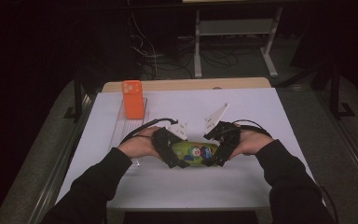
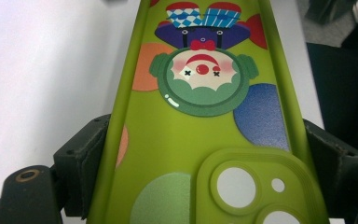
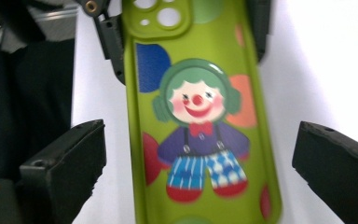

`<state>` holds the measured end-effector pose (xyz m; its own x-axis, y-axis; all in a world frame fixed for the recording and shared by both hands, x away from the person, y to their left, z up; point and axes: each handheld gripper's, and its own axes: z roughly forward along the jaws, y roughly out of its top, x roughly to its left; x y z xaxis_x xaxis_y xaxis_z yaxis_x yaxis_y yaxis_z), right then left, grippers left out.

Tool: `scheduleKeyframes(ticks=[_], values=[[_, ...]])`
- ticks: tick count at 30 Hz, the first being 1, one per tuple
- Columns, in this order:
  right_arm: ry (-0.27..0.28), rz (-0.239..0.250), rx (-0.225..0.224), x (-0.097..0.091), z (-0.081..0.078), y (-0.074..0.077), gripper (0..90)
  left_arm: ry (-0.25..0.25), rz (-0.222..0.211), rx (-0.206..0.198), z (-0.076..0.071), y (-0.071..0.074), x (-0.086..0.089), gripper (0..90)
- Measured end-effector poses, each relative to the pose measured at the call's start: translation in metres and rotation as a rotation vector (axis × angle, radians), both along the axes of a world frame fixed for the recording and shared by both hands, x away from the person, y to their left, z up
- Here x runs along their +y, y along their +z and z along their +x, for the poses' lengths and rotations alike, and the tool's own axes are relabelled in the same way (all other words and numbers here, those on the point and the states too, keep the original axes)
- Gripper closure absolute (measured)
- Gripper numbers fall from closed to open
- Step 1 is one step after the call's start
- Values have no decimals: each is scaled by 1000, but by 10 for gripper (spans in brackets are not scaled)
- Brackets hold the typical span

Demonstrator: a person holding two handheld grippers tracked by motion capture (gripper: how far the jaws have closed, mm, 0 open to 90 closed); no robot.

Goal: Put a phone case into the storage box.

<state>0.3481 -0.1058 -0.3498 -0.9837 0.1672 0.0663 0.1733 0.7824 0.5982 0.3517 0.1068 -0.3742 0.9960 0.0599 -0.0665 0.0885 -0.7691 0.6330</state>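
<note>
A green phone case (image 1: 193, 151) printed with a clown lies lengthwise between both hands at the middle of the white table (image 1: 242, 182). My left gripper (image 1: 179, 153) is shut on its camera-cutout end; in the left gripper view the case (image 2: 200, 130) is pressed by both jaws of this gripper (image 2: 209, 154) at its long edges. My right gripper (image 1: 216, 151) is open around the other end: in the right gripper view its jaws stand well clear on either side of the case (image 3: 196, 112). Whether the case rests on the table I cannot tell.
An orange phone case (image 1: 133, 99) stands upright on a clear rack (image 1: 121, 126) at the back left. A wooden strip (image 1: 191, 85) edges the table's far side. Beyond it are cables and a metal frame (image 1: 198, 46) on the floor.
</note>
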Motion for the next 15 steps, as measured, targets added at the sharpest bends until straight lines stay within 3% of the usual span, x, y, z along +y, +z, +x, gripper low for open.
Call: scheduleKeyframes(ticks=[3, 4, 10, 12, 15], values=[[-67, 32, -3, -9, 1, 1, 11, 55, -4, -9, -1, -2, 3, 150], [-67, 55, -32, -12, 4, 0, 7, 77, 0, -18, -1, -3, 4, 150], [-219, 92, -57, -26, 2, -8, 3, 198, -11, -30, -2, -7, 10, 151], [-289, 108, -32, -28, 0, -10, 3, 238, -20, -36, -2, -8, 12, 151], [-371, 98, -38, -31, -3, -17, 3, 289, -12, -57, -2, -6, 14, 151]])
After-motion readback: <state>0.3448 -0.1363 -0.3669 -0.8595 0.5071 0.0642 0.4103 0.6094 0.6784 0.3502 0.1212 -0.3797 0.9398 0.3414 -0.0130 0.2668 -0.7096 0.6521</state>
